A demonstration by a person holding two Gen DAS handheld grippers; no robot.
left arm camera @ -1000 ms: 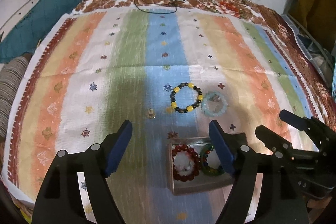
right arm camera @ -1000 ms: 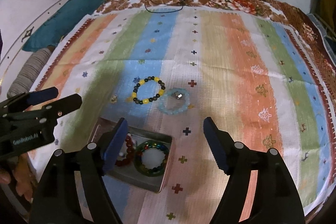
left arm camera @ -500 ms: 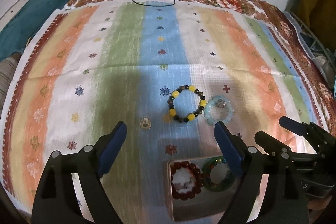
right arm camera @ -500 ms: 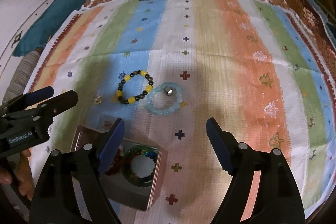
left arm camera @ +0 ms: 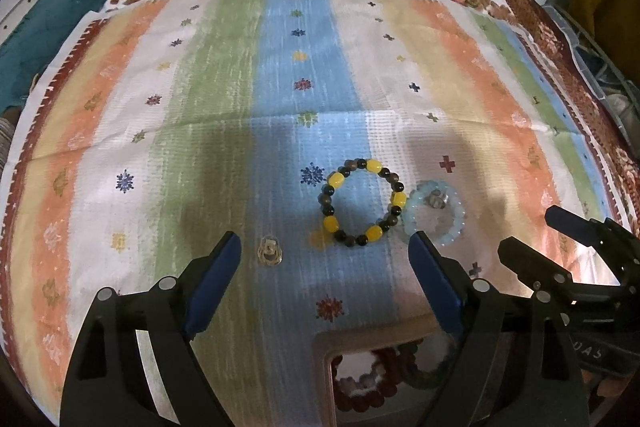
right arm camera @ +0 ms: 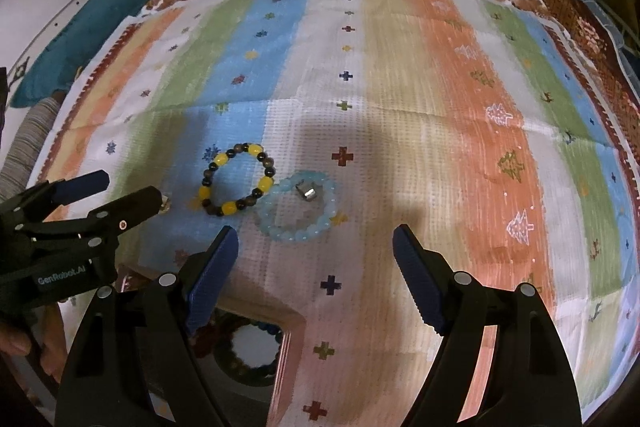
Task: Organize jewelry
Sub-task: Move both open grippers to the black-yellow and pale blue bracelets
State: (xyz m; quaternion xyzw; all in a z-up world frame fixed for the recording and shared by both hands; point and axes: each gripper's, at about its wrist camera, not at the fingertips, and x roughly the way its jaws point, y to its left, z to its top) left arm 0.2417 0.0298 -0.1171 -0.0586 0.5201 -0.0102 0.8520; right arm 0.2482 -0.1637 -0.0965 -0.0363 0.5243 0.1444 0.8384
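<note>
Here both claws, left claw (left arm camera: 326, 267) and right claw (right arm camera: 316, 259), tilt steeply down, agape

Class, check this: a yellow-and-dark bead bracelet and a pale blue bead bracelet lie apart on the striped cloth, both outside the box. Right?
Not quite. The yellow-and-dark bracelet and the pale blue bracelet touch, side by side, as the right wrist view shows. Both do lie on the striped cloth, outside the box.

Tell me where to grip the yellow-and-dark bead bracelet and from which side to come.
Come from above. The yellow-and-dark bead bracelet lies flat, so probably pinch its open left arc, one finger inside the ring, one outside; its right side touches the pale blue bracelet.
</note>
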